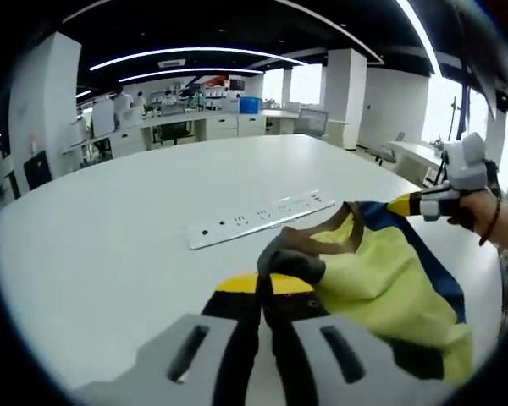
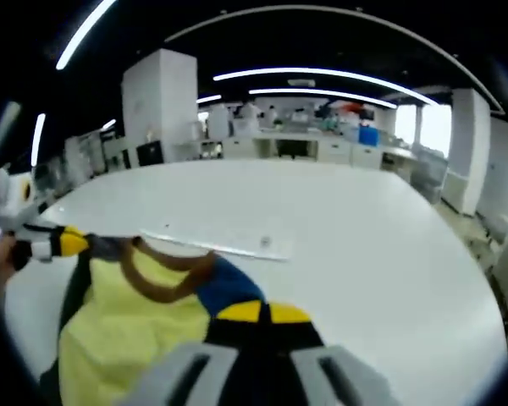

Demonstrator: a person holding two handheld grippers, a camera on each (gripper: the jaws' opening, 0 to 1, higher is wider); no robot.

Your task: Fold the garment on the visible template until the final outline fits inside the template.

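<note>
Left gripper view: left gripper at bottom centre, jaws closed, pinching dark collar edge of garment. Yellow tips meeting over fabric, no gap visible. Garment yellow with blue band and brown neckline, lifted off counter, stretched from these jaws toward far right. Right gripper at far right, yellow tip clamped on other corner of garment, held by hand with bead bracelet at wrist. Fabric sagging between both grips, lower part bunched near right. White power strip flat on counter just beyond garment, running left to right. Counter white, round-edged, wide. Desks, chairs, blue bin and people far back under ceiling light strips.

Right gripper view: right gripper at bottom centre, jaws closed, yellow tips together on blue part of garment. Garment spreading left from jaws, yellow body hanging down near left, brown neckline curving across top. Left gripper at far left, yellow tip gripping garment's far corner, white body behind it, hand partly at edge. Power strip on counter just behind garment, thin and pale. Counter stretching right and far. White pillar, desks and blue bin far back.
</note>
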